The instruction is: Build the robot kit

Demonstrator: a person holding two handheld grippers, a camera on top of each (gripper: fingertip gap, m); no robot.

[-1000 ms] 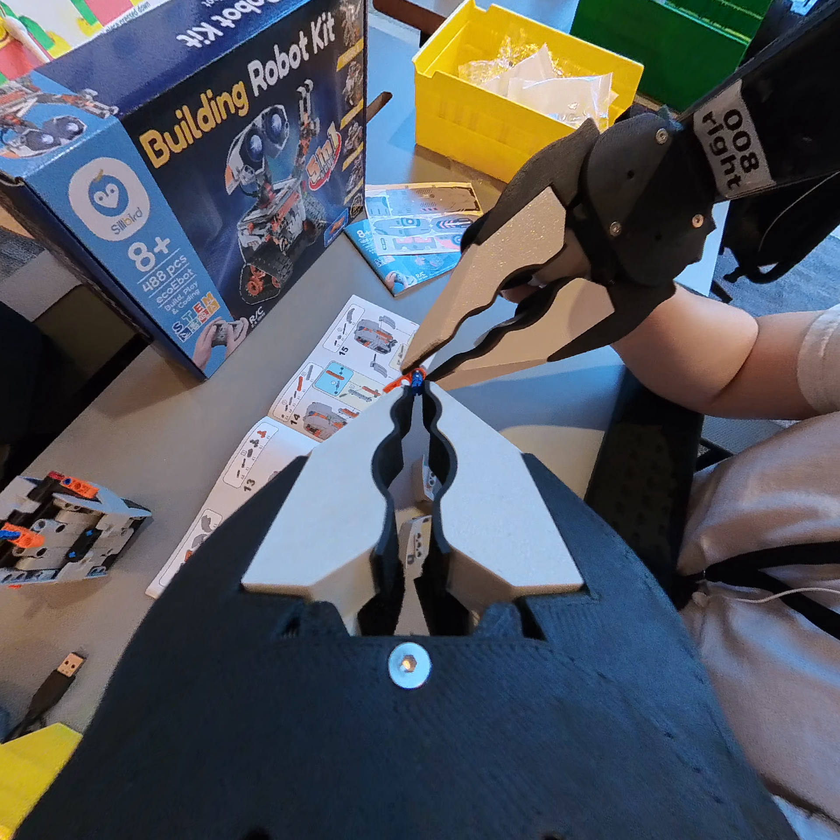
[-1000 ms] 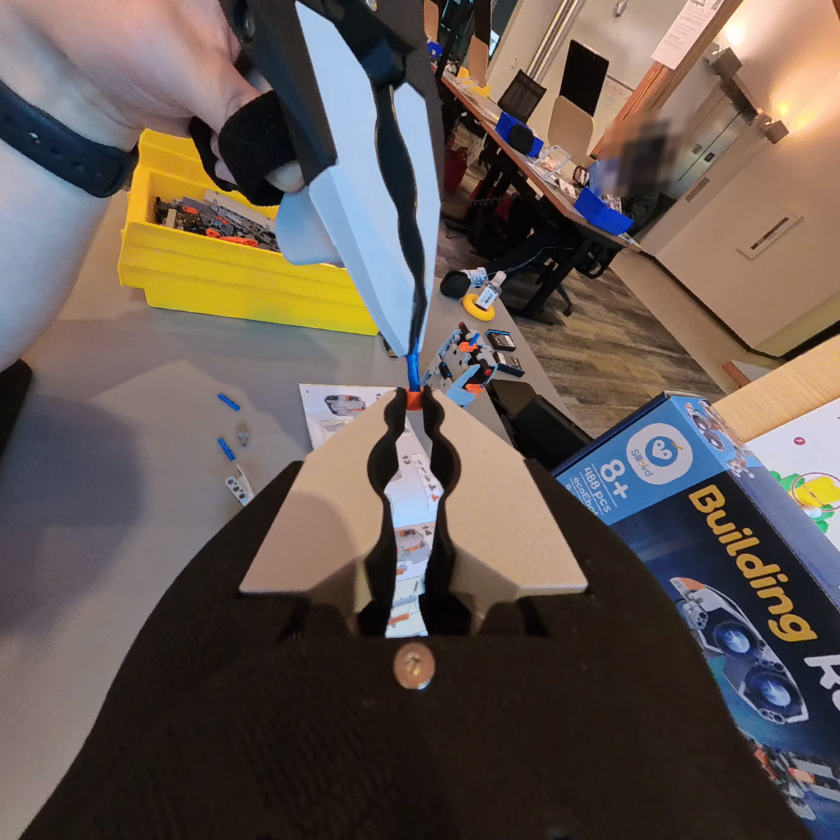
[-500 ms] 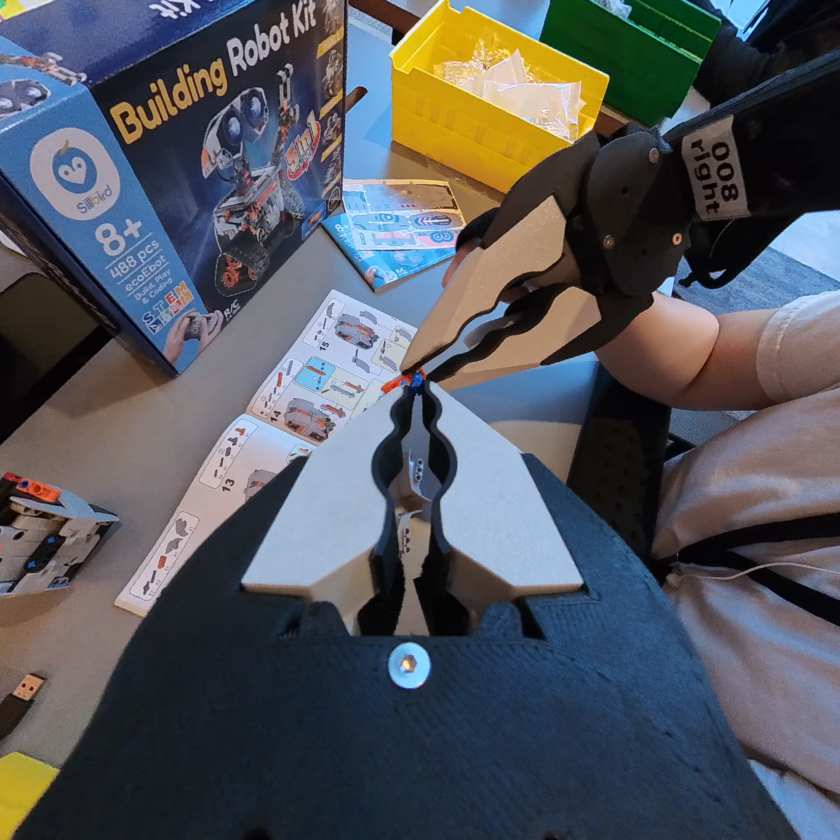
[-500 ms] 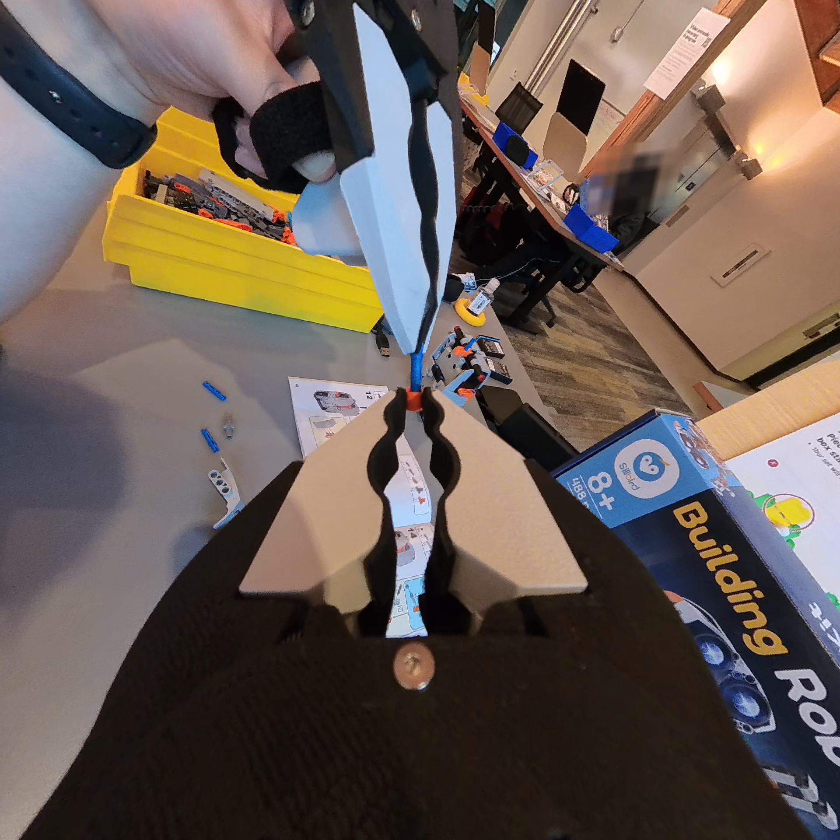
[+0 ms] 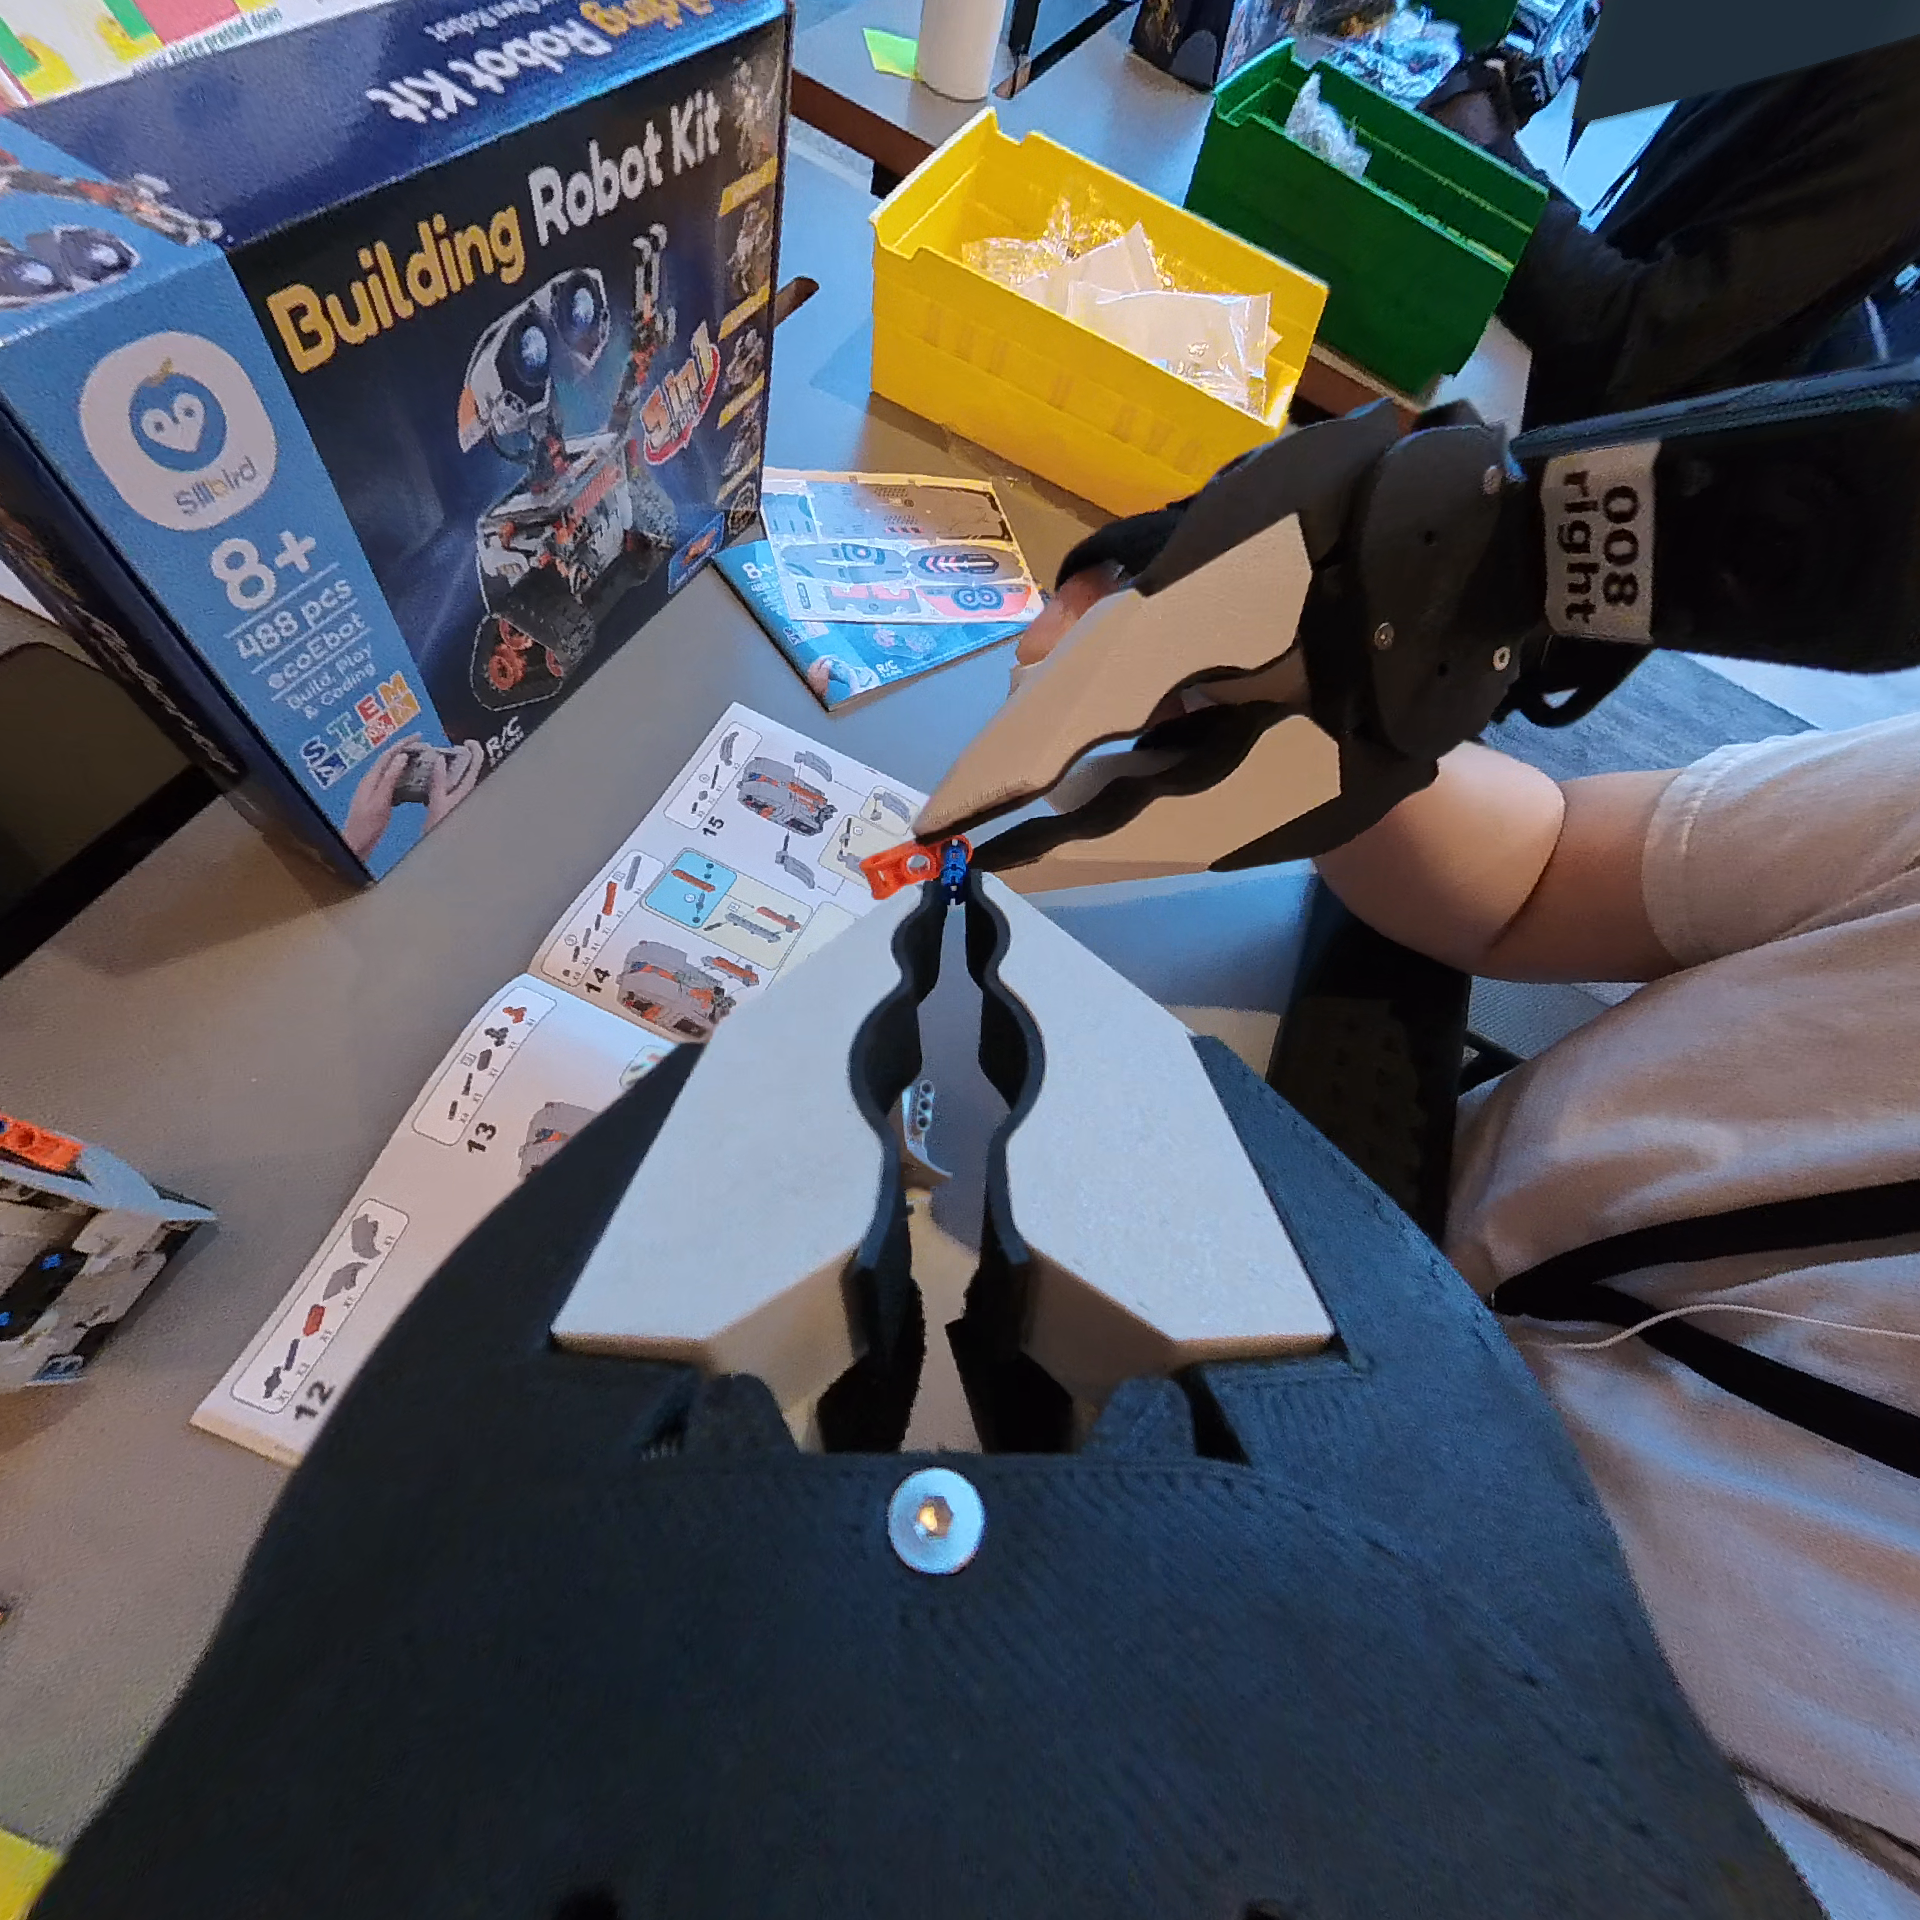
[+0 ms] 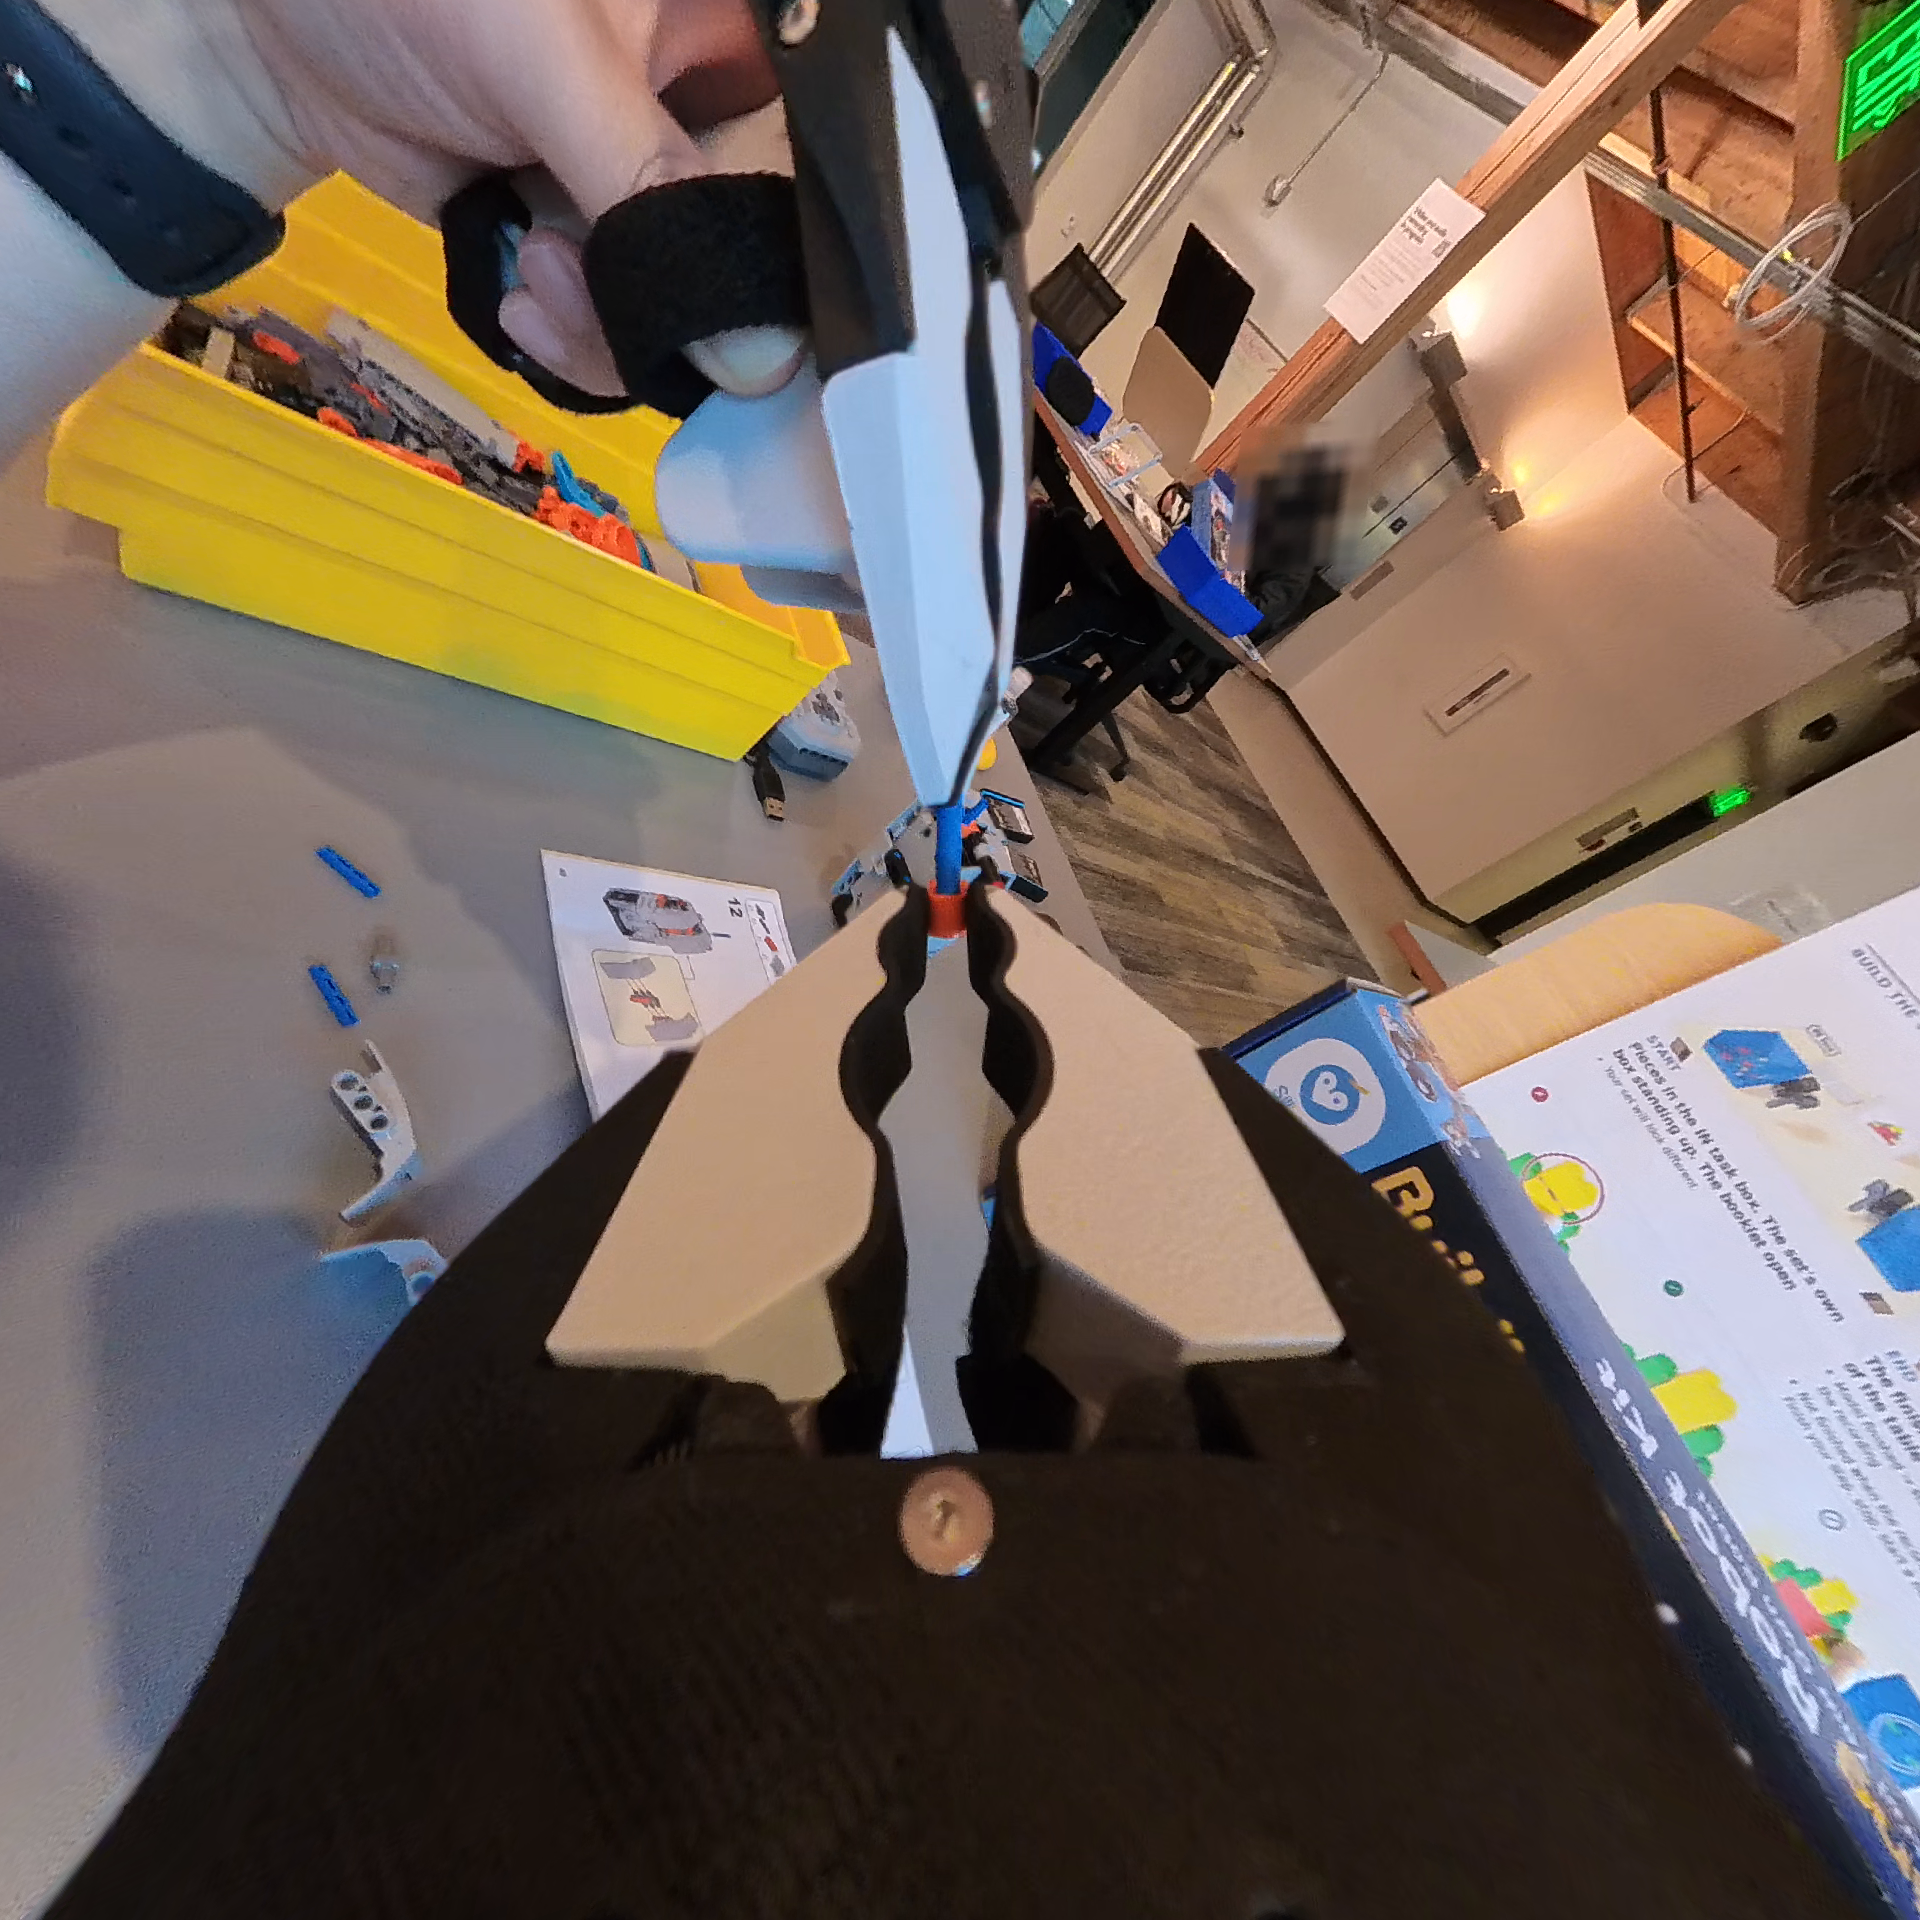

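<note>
My left gripper [image 5: 951,891] is shut on a small blue pin [image 5: 952,869]. My right gripper [image 5: 940,837] comes in from the right and is shut on a small orange connector [image 5: 900,867]. The two grippers meet tip to tip above the grey table [image 5: 260,1039]. The pin's end sits in the connector. In the right wrist view my right gripper [image 6: 945,902] pinches the orange connector [image 6: 945,914]. The left gripper [image 6: 956,784] comes down from above with the blue pin [image 6: 945,847].
A blue kit box [image 5: 416,416] stands at the left, with an open instruction booklet [image 5: 623,987] and a sticker sheet [image 5: 894,582] under the grippers. There are a yellow bin of bags [image 5: 1039,395], a green bin [image 5: 1351,239], a partly built model [image 5: 73,1247], a yellow parts bin [image 6: 416,582], loose blue pins [image 6: 348,871] and a grey curved piece [image 6: 374,1122]. The grippers are tip to tip, or close to it.
Both grippers stay shut and tip to tip and have shifted together over the table. The orange connector now sticks out more clearly to the left of the tips.
</note>
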